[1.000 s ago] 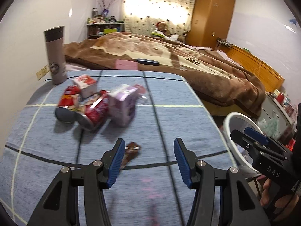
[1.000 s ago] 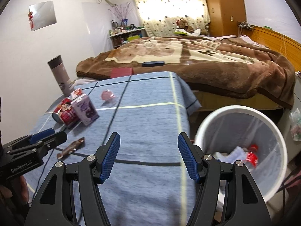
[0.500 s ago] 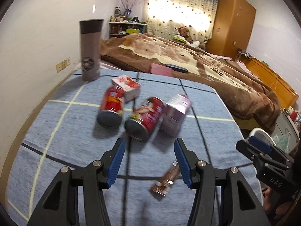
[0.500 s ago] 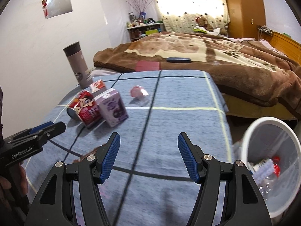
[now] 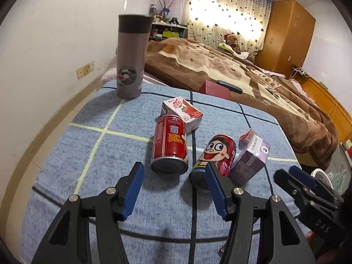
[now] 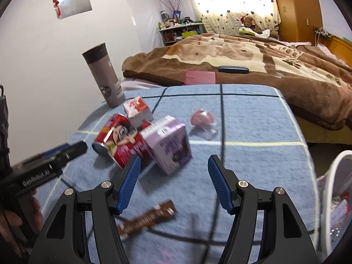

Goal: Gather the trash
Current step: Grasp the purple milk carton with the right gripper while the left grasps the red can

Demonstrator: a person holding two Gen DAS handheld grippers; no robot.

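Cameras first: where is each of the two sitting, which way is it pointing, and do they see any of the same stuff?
Left wrist: rides the left gripper, angled down past its opening, empty jaws at two red cans; the right gripper shows at the right edge.
Right wrist: rides the right gripper, open, looking down at the purple carton and brown wrapper; a hand holds the left gripper.
Shared: cans, carton, grey flask, bed.

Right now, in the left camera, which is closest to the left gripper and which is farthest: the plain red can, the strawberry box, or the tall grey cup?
1. The plain red can, lying just ahead of the left gripper, whose jaws are opening with nothing between them.
2. The strawberry box, right behind that can.
3. The tall grey cup, upright at the far left corner.
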